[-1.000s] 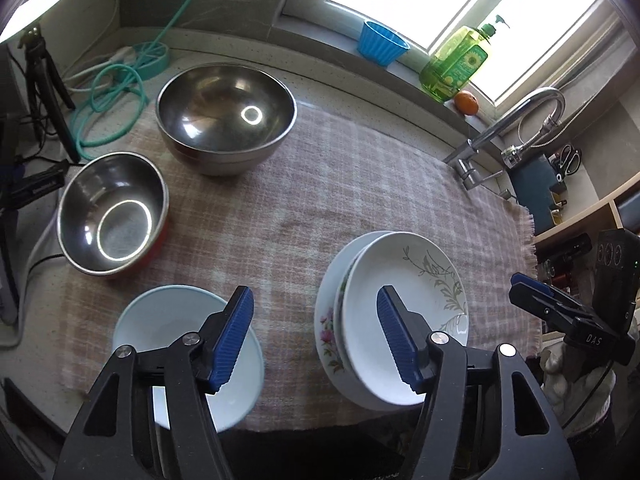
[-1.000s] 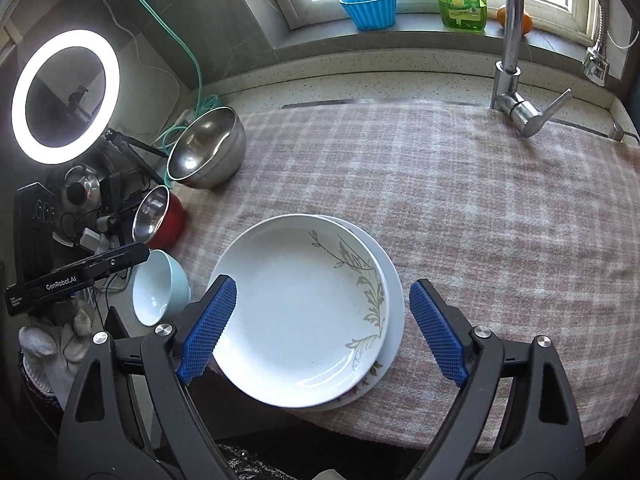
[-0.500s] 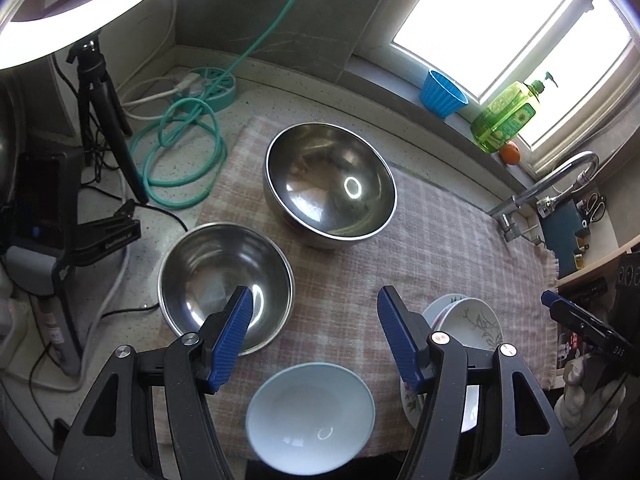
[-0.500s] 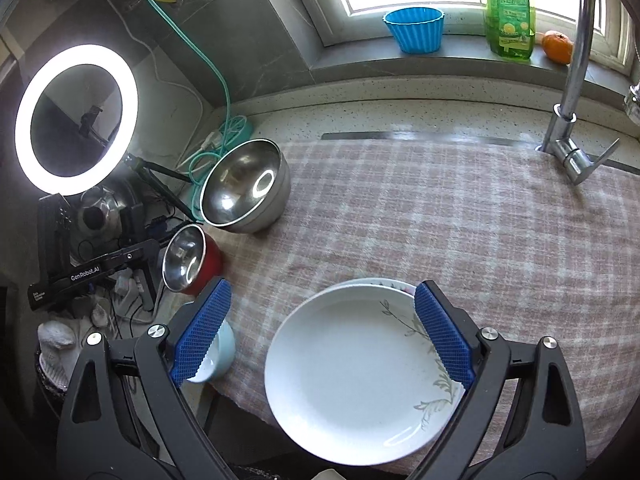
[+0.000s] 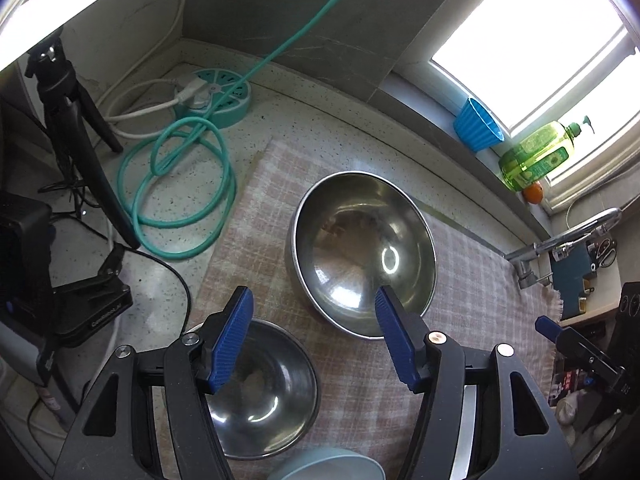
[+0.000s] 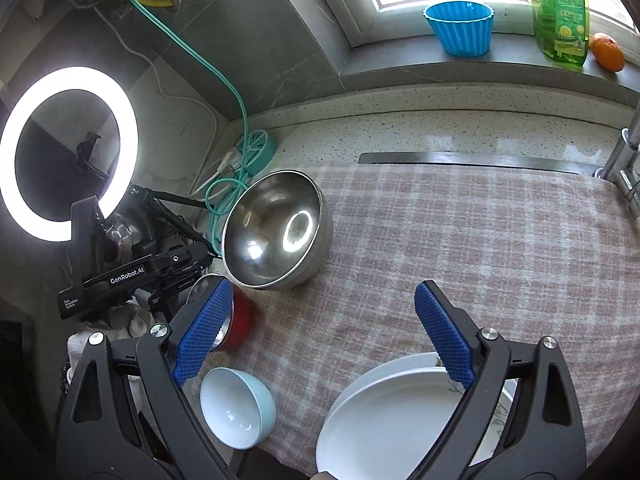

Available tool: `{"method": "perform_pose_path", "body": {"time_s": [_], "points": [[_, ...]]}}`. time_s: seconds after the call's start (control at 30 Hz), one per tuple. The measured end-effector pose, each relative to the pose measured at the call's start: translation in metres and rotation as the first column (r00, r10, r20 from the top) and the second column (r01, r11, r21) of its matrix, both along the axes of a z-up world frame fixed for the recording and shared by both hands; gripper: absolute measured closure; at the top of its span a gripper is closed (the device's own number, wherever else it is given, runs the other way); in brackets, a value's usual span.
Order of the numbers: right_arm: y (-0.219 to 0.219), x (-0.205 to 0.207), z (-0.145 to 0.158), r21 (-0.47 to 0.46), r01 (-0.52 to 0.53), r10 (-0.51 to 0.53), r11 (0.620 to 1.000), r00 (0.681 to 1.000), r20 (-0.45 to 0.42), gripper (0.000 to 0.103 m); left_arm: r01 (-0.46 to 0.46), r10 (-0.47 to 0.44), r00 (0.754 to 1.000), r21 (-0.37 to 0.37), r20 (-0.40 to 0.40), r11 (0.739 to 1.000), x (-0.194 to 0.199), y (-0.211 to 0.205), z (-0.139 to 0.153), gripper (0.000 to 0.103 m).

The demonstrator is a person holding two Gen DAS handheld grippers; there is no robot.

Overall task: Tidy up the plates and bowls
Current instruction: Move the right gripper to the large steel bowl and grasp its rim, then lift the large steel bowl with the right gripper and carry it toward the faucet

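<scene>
A large steel bowl [image 5: 362, 252] stands on the checked cloth [image 5: 472, 280]; it also shows in the right wrist view [image 6: 276, 228]. A smaller steel bowl [image 5: 260, 392] with a red outside [image 6: 240, 320] sits nearer. A light blue bowl [image 6: 236, 412] is at the cloth's front edge, its rim at the bottom of the left view [image 5: 328, 466]. Stacked white plates [image 6: 392, 420] lie under the right gripper. My left gripper [image 5: 314, 340] is open and empty above the two steel bowls. My right gripper [image 6: 326, 330] is open and empty above the cloth.
A ring light [image 6: 68, 152] on a tripod [image 5: 80, 132] and a coiled green hose [image 5: 180, 192] are at the left. A blue cup [image 6: 460, 28], a green soap bottle [image 6: 560, 12] and an orange [image 6: 608, 52] stand on the sill. A faucet [image 5: 560, 240] is at the right.
Both grippers have pulled up and tilted toward the back left. The plates slid to the bottom of the views and the steel bowls came to the middle. Both stayed open.
</scene>
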State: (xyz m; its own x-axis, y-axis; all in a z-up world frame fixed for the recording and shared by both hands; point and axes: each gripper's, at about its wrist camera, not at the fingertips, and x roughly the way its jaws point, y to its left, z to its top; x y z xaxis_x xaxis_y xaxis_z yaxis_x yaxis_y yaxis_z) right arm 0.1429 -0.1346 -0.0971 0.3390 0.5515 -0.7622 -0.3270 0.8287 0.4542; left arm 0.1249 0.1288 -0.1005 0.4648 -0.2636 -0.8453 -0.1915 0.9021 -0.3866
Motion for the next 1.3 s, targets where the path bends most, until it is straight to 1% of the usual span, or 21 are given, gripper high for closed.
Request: {"method": "perform_pose_path", "body": {"time_s": [0.07, 0.1, 0.17, 0.23, 0.33, 0.37, 0.4, 0.47, 0.53, 0.6, 0.67, 0.73, 0.77, 0.8, 0.83, 0.87, 0.97, 1.2, 1.3], "points": [[0.008, 0.008, -0.009, 0.011, -0.006, 0.006, 1.000, 1.000, -0.030, 0.014, -0.005, 0.005, 1.000, -0.005, -0.013, 1.000, 0.005, 0.002, -0.005, 0.042], [0.011, 0.012, -0.013, 0.016, -0.008, 0.009, 1.000, 0.999, -0.045, 0.015, -0.004, 0.004, 1.000, -0.006, -0.020, 1.000, 0.008, 0.003, -0.007, 0.044], [0.017, 0.018, -0.022, 0.026, -0.008, 0.010, 1.000, 0.998, -0.067, 0.018, -0.006, 0.006, 0.999, -0.012, -0.034, 1.000, 0.013, 0.005, -0.011, 0.047], [0.023, 0.024, -0.030, 0.032, -0.013, 0.016, 0.999, 0.996, -0.090, 0.022, -0.012, 0.011, 0.999, -0.012, -0.044, 1.000, 0.015, 0.007, -0.014, 0.054], [0.034, 0.032, -0.041, 0.028, -0.023, 0.026, 0.999, 0.993, -0.114, 0.027, -0.021, 0.020, 0.998, -0.018, -0.060, 1.000, 0.020, 0.011, -0.020, 0.058], [0.037, 0.034, -0.044, 0.026, -0.026, 0.029, 0.999, 0.992, -0.121, 0.030, -0.023, 0.022, 0.998, -0.020, -0.065, 1.000, 0.021, 0.011, -0.021, 0.058], [0.041, 0.037, -0.047, 0.026, -0.029, 0.032, 0.999, 0.991, -0.129, 0.031, -0.024, 0.023, 0.997, -0.019, -0.069, 1.000, 0.023, 0.011, -0.023, 0.061], [0.047, 0.042, -0.054, 0.029, -0.031, 0.035, 0.999, 0.989, -0.146, 0.041, -0.025, 0.023, 0.997, -0.020, -0.076, 1.000, 0.025, 0.011, -0.025, 0.066], [0.051, 0.047, -0.059, 0.035, -0.032, 0.037, 0.999, 0.986, -0.162, 0.044, -0.022, 0.020, 0.996, -0.025, -0.085, 0.999, 0.027, 0.010, -0.028, 0.069], [0.055, 0.051, -0.065, 0.031, -0.034, 0.038, 0.999, 0.985, -0.170, 0.050, -0.020, 0.017, 0.996, -0.025, -0.091, 0.999, 0.030, 0.008, -0.031, 0.070], [0.059, 0.055, -0.072, 0.027, -0.038, 0.043, 0.999, 0.982, -0.182, 0.060, -0.018, 0.015, 0.995, -0.029, -0.098, 0.999, 0.032, 0.007, -0.034, 0.072], [0.062, 0.058, -0.078, 0.028, -0.043, 0.047, 0.999, 0.979, -0.200, 0.066, -0.010, 0.007, 0.994, -0.033, -0.105, 0.999, 0.035, 0.004, -0.036, 0.079], [0.064, 0.060, -0.081, 0.028, -0.044, 0.049, 0.999, 0.977, -0.208, 0.073, -0.007, 0.003, 0.994, -0.033, -0.108, 0.999, 0.036, 0.003, -0.037, 0.080], [0.065, 0.060, -0.085, 0.026, -0.047, 0.052, 0.999, 0.975, -0.216, 0.077, -0.003, 0.000, 0.994, -0.032, -0.111, 0.999, 0.037, 0.002, -0.038, 0.082], [0.067, 0.061, -0.088, 0.023, -0.049, 0.053, 0.999, 0.973, -0.223, 0.083, -0.001, -0.003, 0.994, -0.033, -0.114, 0.999, 0.038, 0.000, -0.039, 0.085], [0.068, 0.062, -0.090, 0.023, -0.051, 0.054, 0.998, 0.972, -0.227, 0.085, 0.002, -0.005, 0.993, -0.030, -0.118, 1.000, 0.039, -0.001, -0.040, 0.087], [0.069, 0.062, -0.091, 0.019, -0.053, 0.056, 0.998, 0.975, -0.217, 0.085, 0.005, -0.006, 0.993, -0.009, -0.121, 1.000, 0.040, -0.004, -0.042, 0.089], [0.069, 0.058, -0.084, -0.013, -0.061, 0.057, 0.998, 0.978, -0.199, 0.085, 0.004, -0.004, 0.993, -0.002, -0.121, 1.000, 0.037, -0.007, -0.041, 0.089], [0.065, 0.056, -0.080, -0.011, -0.062, 0.058, 0.998, 0.978, -0.200, 0.085, 0.000, -0.003, 0.993, -0.019, -0.121, 1.000, 0.033, -0.008, -0.041, 0.089]]}}
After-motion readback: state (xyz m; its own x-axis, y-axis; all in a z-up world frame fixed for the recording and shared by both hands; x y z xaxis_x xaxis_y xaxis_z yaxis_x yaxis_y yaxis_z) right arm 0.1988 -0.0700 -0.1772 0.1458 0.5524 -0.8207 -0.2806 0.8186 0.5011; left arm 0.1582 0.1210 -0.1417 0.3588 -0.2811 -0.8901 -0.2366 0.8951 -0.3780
